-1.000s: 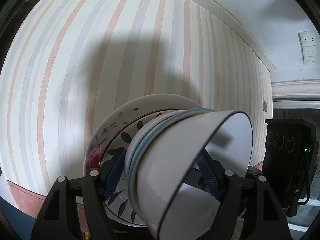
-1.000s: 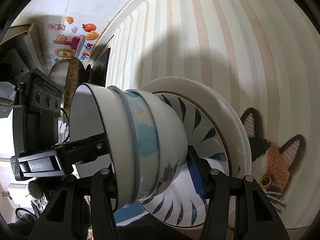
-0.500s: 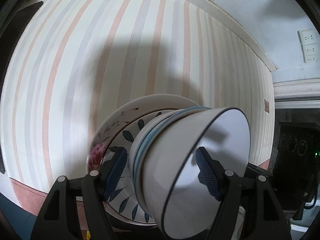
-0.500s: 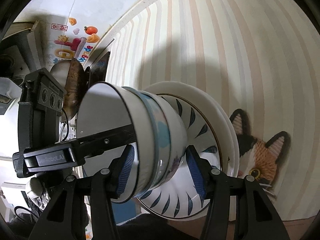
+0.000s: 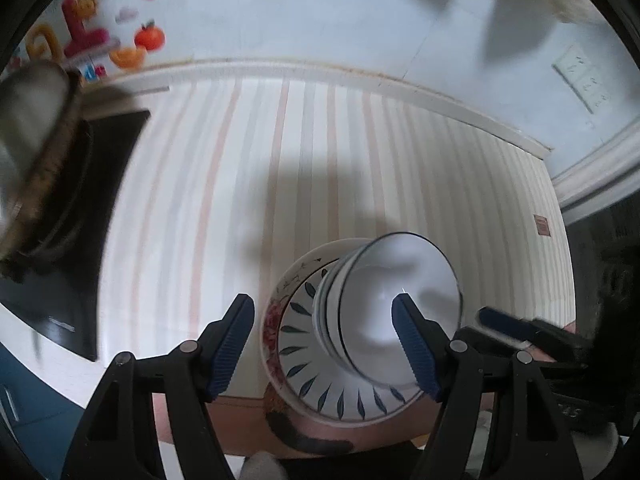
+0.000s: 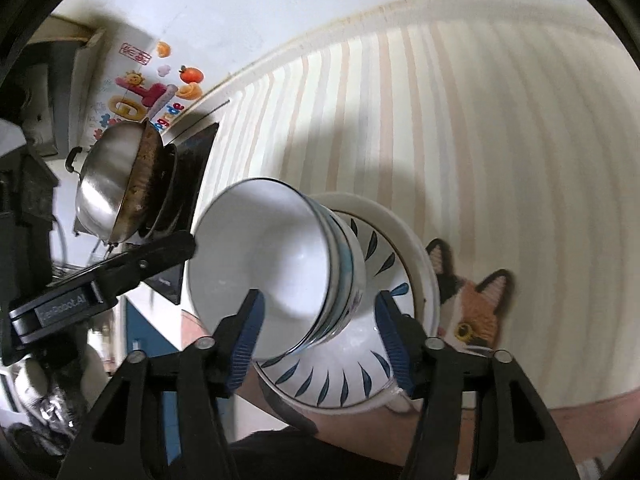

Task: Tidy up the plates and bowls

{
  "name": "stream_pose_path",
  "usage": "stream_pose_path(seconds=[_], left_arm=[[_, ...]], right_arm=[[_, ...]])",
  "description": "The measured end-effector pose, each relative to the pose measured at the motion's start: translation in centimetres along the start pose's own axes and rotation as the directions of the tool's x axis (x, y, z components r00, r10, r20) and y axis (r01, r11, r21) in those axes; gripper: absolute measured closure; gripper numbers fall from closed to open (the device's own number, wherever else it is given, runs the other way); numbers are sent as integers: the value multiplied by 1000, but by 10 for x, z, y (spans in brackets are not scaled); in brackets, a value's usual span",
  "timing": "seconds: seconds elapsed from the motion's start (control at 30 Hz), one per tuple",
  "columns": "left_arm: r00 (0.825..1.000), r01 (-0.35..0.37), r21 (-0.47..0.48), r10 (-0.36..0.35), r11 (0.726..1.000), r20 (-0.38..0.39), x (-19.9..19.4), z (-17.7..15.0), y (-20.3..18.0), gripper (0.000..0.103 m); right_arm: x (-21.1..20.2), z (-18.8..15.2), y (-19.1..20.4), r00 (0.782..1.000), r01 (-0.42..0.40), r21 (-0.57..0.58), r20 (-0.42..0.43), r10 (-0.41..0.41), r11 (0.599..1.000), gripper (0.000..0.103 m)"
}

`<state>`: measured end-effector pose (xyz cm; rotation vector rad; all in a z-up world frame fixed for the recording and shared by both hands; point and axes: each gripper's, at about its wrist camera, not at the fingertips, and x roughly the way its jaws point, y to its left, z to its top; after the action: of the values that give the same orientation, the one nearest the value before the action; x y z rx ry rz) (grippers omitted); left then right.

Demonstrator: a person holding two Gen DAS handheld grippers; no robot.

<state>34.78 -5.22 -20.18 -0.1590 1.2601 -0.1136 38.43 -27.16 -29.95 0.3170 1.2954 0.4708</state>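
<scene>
Several white bowls (image 5: 400,280) stand nested on a small stack of plates (image 5: 304,352), the top plate painted with blue leaves. My left gripper (image 5: 326,346) hovers above them, open, its pads clear of the bowls. In the right wrist view the bowls (image 6: 272,256) and plates (image 6: 340,380) lie below my right gripper (image 6: 320,344). Its jaws are opening and its pads do not press on the stack. Each view also catches a black finger of the other gripper, at the right edge (image 5: 504,324) and at the left (image 6: 132,264).
The stack rests on a striped cloth (image 5: 320,160). A cat-shaped mat (image 6: 480,304) lies beside the plates. A steel wok (image 6: 116,188) sits on a black hob (image 5: 80,240) at the left. A white wall with fruit stickers (image 6: 152,96) runs behind.
Both grippers have risen away from the stack, which now looks smaller and lower. The right jaws have widened off the bowls. Both views have tilted up and now show the wall.
</scene>
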Motion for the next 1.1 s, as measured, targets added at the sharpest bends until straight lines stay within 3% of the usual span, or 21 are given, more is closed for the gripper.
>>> stream_pose_path(seconds=[0.07, 0.1, 0.2, 0.47, 0.73, 0.9, 1.1], left_arm=[[1000, -1, 3, 1, 1000, 19, -13, -6, -1, 32], [999, -3, 0, 3, 1000, 38, -20, -10, 0, 26], [995, -39, 5, 39, 999, 87, -37, -17, -2, 7], [979, -74, 18, 70, 997, 189, -80, -43, -6, 4], [961, -94, 26, 84, 995, 265, -124, -87, -16, 3], [940, -76, 17, 66, 997, 334, -162, -123, -23, 0], [911, -88, -11, 85, 996, 403, -208, -170, -27, 0]], right_arm=[[-20, -6, 14, 997, 58, -12, 53, -57, 998, 18], [-26, -8, 20, 994, 83, -14, 70, -81, 996, 12], [-48, -20, 39, 978, 169, -21, 125, -165, 985, 10], [-107, -54, 78, 918, 307, -18, 270, -291, 952, 7], [-159, -94, 108, 886, 325, -38, 363, -290, 945, 5], [-197, -134, 129, 857, 341, -63, 431, -282, 938, 5], [-233, -185, 147, 841, 343, -81, 470, -268, 936, 4]])
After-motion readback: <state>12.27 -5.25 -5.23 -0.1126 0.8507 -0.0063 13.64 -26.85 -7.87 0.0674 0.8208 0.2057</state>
